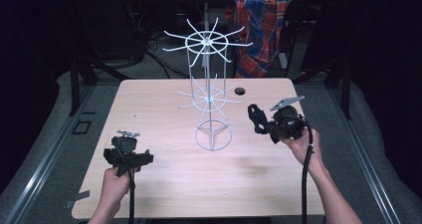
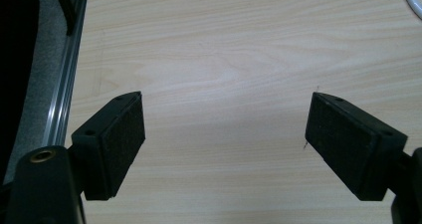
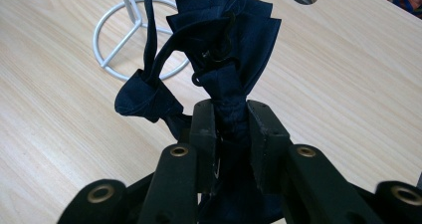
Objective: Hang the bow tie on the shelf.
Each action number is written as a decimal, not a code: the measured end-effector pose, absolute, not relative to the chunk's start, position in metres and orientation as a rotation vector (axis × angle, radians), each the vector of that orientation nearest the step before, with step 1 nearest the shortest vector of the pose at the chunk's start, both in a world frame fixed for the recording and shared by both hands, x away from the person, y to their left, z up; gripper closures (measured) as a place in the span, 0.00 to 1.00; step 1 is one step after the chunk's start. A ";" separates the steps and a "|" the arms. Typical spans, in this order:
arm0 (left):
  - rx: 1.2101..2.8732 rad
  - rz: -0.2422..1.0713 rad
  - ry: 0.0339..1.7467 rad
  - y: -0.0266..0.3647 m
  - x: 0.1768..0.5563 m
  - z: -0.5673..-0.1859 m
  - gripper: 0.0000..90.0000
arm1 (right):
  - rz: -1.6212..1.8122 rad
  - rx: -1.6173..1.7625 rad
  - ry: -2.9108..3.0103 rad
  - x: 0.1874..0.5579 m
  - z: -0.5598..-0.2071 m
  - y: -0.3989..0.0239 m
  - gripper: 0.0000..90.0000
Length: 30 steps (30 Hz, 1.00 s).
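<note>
A dark navy bow tie (image 3: 219,50) with a thin strap is pinched at its knot between the jaws of my right gripper (image 3: 231,119), which is shut on it. In the high view that gripper (image 1: 261,122) hovers right of the white wire rack (image 1: 209,84), with the bow tie (image 1: 255,115) held toward it. The rack's round base (image 3: 124,40) lies just beyond the tie in the right gripper view. My left gripper (image 1: 130,157) rests low over the table's front left. Its jaws (image 2: 224,139) stand wide open over bare wood, nothing between them.
The rack is a tall white stand with two tiers of radiating hooks on a light wooden table (image 1: 164,184). A round cable hole (image 1: 240,91) sits behind it. A plaid cloth (image 1: 261,20) hangs beyond the table. Grey floor and metal rails flank both sides.
</note>
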<state>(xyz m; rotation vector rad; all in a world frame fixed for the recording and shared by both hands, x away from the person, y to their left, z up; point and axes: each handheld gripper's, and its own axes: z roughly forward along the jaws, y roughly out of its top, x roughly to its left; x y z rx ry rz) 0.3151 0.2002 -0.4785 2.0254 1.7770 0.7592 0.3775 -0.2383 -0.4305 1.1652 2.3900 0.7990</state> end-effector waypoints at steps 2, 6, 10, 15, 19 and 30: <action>2.028 0.756 1.777 0.200 0.315 -0.479 0.18 | 0.810 1.162 2.388 0.377 -0.428 -0.239 0.83; 2.029 0.754 1.777 0.200 0.315 -0.479 0.18 | 0.825 1.162 2.381 0.377 -0.424 -0.237 0.83; 2.028 0.752 1.779 0.200 0.315 -0.479 0.18 | 0.845 1.153 2.372 0.377 -0.421 -0.236 0.83; 2.030 0.755 1.776 0.200 0.315 -0.479 0.18 | 0.857 1.149 2.368 0.376 -0.417 -0.236 0.83; 2.028 0.754 1.779 0.200 0.315 -0.479 0.18 | 0.883 1.147 2.351 0.375 -0.412 -0.234 0.83; 2.033 0.752 1.776 0.199 0.315 -0.479 0.18 | 0.909 1.117 2.351 0.373 -0.403 -0.230 0.83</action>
